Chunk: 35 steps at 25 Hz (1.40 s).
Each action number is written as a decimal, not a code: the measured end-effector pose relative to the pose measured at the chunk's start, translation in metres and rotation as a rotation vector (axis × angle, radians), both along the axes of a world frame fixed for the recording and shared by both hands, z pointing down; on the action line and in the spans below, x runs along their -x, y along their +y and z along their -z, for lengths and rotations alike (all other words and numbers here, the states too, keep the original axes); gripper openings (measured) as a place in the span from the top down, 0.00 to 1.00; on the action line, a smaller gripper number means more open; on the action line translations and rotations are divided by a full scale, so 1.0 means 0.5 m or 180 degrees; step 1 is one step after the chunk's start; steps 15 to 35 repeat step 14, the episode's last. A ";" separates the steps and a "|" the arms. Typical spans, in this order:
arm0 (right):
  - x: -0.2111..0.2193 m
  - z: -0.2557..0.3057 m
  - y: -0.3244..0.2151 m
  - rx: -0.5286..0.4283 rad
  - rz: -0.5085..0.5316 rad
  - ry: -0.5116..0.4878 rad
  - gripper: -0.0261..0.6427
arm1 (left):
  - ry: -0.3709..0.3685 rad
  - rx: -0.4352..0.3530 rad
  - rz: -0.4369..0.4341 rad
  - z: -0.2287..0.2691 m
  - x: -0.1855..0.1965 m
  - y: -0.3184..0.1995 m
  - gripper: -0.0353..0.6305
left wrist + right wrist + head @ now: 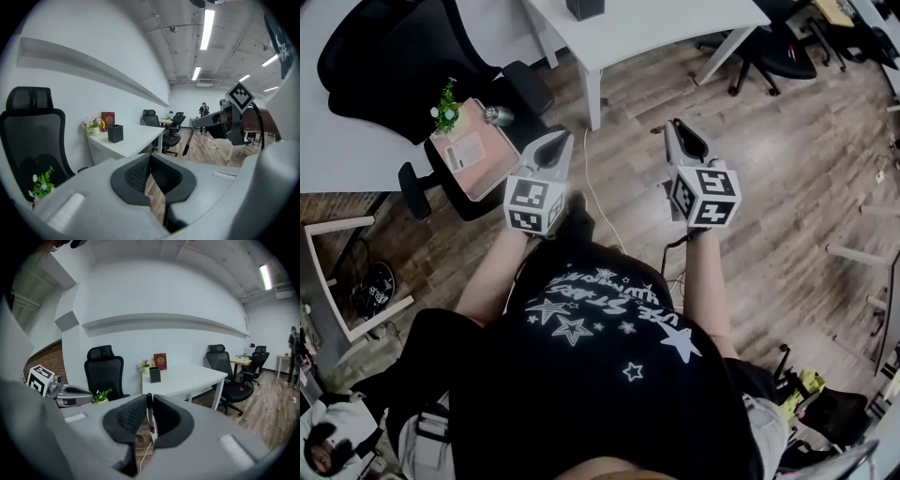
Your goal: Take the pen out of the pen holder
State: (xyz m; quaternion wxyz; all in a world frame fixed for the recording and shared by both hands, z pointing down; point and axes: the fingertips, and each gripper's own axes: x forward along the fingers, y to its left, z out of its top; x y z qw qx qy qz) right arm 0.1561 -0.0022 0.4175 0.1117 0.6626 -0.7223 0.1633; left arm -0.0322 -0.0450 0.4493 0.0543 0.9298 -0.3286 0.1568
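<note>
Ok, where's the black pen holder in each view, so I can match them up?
Head view: the pen holder is at the top edge, a little left of the middle, on the white desk.
Left gripper view: the pen holder is left of centre, at the near end of the white desk.
Right gripper view: the pen holder is near the centre, at the left end of the white desk.
Shared landmark: the white desk.

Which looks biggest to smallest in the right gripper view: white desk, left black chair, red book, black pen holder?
1. white desk
2. left black mesh chair (nearer, so unsure)
3. dark red book and black square pen holder look alike
</note>
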 end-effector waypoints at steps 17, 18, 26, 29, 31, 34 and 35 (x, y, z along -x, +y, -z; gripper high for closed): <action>0.048 0.026 0.181 -0.0116 0.0129 0.0029 0.90 | 0.0127 -0.0133 0.0075 0.038 0.029 0.189 0.93; 0.048 0.026 0.181 -0.0116 0.0129 0.0029 0.90 | 0.0127 -0.0133 0.0075 0.038 0.029 0.189 0.93; 0.048 0.026 0.181 -0.0116 0.0129 0.0029 0.90 | 0.0127 -0.0133 0.0075 0.038 0.029 0.189 0.93; 0.048 0.026 0.181 -0.0116 0.0129 0.0029 0.90 | 0.0127 -0.0133 0.0075 0.038 0.029 0.189 0.93; 0.048 0.026 0.181 -0.0116 0.0129 0.0029 0.90 | 0.0127 -0.0133 0.0075 0.038 0.029 0.189 0.93; 0.048 0.026 0.181 -0.0116 0.0129 0.0029 0.90 | 0.0127 -0.0133 0.0075 0.038 0.029 0.189 0.93; 0.048 0.026 0.181 -0.0116 0.0129 0.0029 0.90 | 0.0127 -0.0133 0.0075 0.038 0.029 0.189 0.93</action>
